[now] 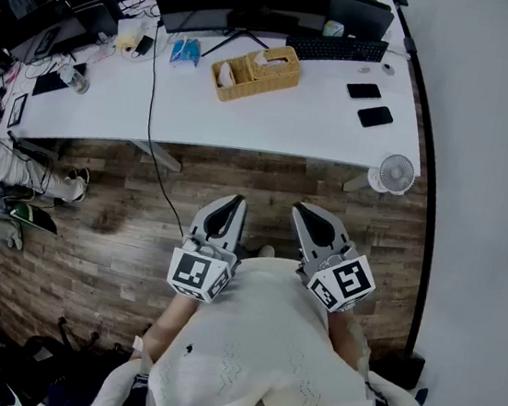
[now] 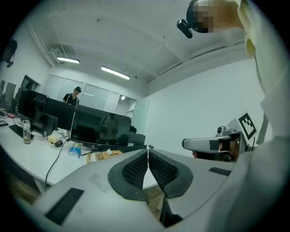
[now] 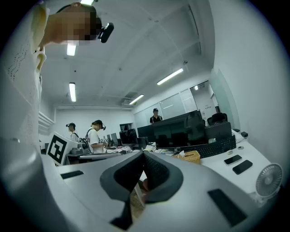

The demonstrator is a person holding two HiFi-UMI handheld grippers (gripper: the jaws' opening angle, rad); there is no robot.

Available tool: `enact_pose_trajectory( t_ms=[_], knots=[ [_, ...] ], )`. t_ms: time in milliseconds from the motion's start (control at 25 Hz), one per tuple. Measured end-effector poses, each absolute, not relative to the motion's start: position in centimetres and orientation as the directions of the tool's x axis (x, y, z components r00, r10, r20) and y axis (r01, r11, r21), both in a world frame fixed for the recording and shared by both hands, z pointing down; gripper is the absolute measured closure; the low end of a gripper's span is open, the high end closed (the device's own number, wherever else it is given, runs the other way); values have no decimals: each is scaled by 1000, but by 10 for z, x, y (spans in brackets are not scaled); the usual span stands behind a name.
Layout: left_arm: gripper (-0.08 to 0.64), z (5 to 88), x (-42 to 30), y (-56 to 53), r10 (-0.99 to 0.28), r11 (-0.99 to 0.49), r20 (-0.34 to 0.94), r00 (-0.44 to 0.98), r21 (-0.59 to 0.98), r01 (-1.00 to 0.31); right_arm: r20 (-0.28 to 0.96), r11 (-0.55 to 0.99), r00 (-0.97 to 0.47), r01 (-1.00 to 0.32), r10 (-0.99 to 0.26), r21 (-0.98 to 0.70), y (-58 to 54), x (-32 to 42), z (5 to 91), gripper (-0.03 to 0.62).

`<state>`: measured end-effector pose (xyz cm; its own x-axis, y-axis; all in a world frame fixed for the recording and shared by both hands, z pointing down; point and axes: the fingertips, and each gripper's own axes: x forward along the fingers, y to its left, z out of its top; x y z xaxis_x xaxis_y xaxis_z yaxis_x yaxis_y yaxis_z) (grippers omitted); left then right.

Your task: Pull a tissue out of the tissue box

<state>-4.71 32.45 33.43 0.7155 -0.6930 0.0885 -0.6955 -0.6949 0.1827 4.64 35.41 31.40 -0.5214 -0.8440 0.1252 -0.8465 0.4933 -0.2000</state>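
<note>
The tissue box (image 1: 271, 62) is a woven tan holder with a white tissue poking from its top slot, sitting on the white desk (image 1: 275, 117) in the head view. It shows small and far off as the tissue box (image 2: 102, 155) in the left gripper view and the tissue box (image 3: 191, 157) in the right gripper view. My left gripper (image 1: 233, 203) and right gripper (image 1: 304, 211) are held close to my body over the wooden floor, well short of the desk. Both have their jaws pressed together with nothing between them.
Monitors (image 1: 243, 1), a keyboard (image 1: 337, 48), two phones (image 1: 369, 103), a blue packet (image 1: 186, 51) and a hanging cable (image 1: 151, 100) are on the desk. A small white fan (image 1: 392, 173) stands at its right front corner. People stand far off (image 3: 97, 136).
</note>
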Motion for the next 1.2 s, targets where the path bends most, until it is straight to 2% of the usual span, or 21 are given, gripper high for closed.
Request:
enact_pose_trajectory(
  t_ms=[1200],
  knots=[
    [541,336,-2,331,-693,-699,88,715,162,-697,120,490,-522,-843,-844,-224,360,91,322,592]
  ],
)
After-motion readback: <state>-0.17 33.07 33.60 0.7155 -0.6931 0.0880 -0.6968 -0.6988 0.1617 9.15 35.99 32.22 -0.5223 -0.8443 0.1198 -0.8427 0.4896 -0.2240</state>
